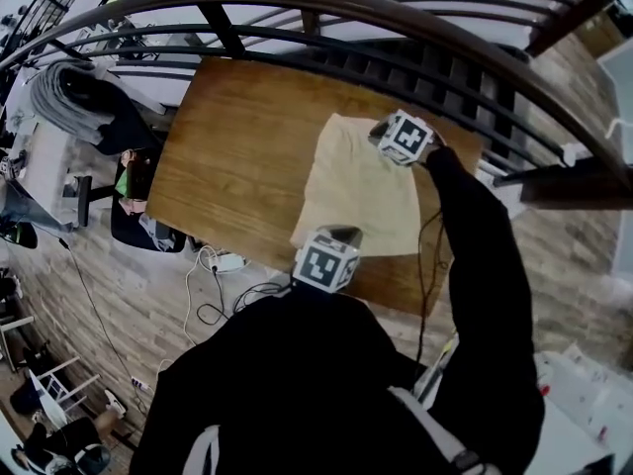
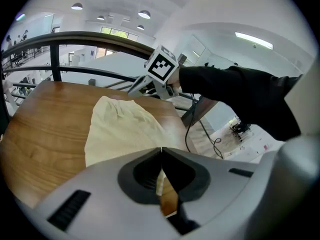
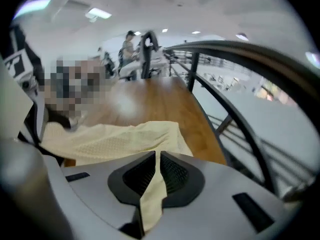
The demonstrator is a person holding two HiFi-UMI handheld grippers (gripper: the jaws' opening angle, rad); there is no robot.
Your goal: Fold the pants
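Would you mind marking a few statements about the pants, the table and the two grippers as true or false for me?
1. The pants lie on a wooden table. True.
2. The right gripper is empty. False: its jaws are shut on the pants' cloth.
3. The left gripper is shut on the pants. True.
4. The pants are dark blue. False: they are pale yellow.

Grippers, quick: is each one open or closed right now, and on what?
Left gripper: closed on an edge of the pants.
Right gripper: closed on the pants too.
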